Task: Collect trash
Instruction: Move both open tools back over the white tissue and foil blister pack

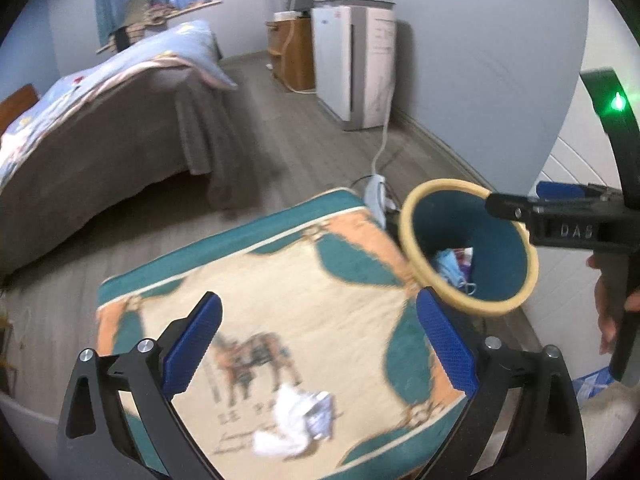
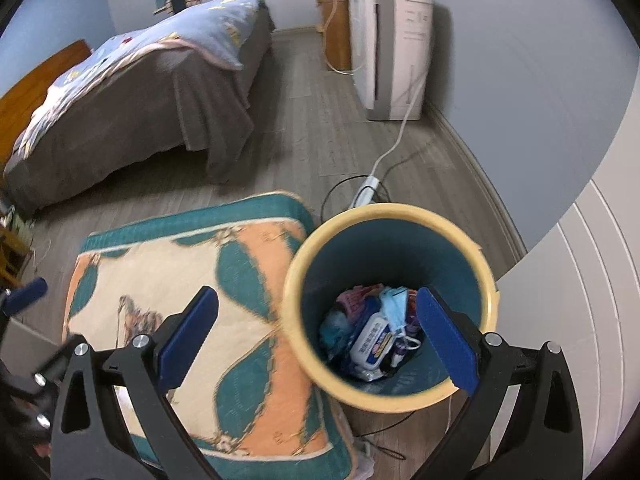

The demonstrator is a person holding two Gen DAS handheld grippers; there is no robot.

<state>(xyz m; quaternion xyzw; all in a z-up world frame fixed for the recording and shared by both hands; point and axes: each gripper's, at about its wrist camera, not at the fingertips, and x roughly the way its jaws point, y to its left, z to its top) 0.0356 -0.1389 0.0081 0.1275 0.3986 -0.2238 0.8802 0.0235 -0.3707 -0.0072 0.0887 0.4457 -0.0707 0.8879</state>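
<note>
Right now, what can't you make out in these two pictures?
- Crumpled white trash on the cushion, left wrist view: motion blur hides what it is.
- Bottom of the bin, right wrist view: the right tool's finger covers part of the pile.
- Left tool, right wrist view: cut off by the left edge.
- Cushion's near edge, both views: hidden behind the tool frames.

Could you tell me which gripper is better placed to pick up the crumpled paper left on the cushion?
Left, likely: the left gripper is open above the crumpled paper, while the right gripper hangs over the bin.
</note>
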